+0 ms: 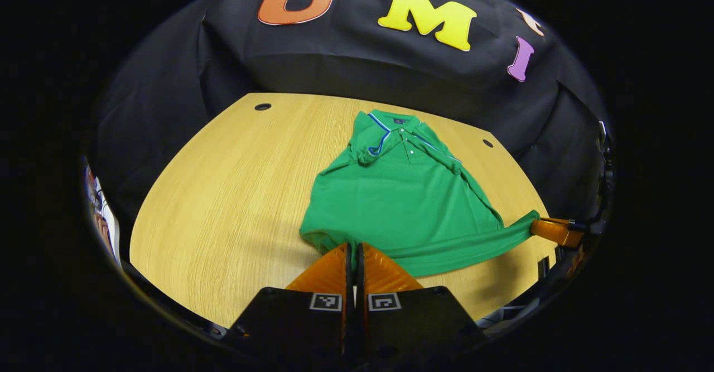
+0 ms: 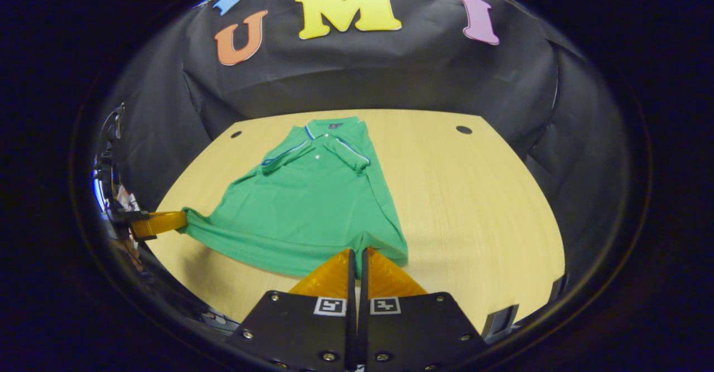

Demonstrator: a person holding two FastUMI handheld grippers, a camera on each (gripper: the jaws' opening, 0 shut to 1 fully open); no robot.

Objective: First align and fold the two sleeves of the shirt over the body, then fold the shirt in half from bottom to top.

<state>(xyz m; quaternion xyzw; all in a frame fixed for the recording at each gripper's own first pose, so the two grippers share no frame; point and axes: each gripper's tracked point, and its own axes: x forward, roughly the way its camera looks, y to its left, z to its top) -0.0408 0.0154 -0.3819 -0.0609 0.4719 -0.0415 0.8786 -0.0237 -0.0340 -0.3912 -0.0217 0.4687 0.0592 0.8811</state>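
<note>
With both sleeves already folded over its body, the green shirt (image 1: 401, 204) is spread mid-frame on the table (image 1: 223, 193) — its bottom hem pinched by the left gripper (image 1: 353, 249) and right gripper (image 2: 357, 255), the bottom-to-top fold not yet made

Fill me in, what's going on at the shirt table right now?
A person is folding a green polo shirt on the wooden table with two handheld grippers. Both sleeves already lie folded over the body. The left gripper and right gripper each have their jaws closed on a bottom hem corner, stretching the hem taut between them. The collar lies at the far end. The bottom-to-top fold hasn't been made yet.
</note>
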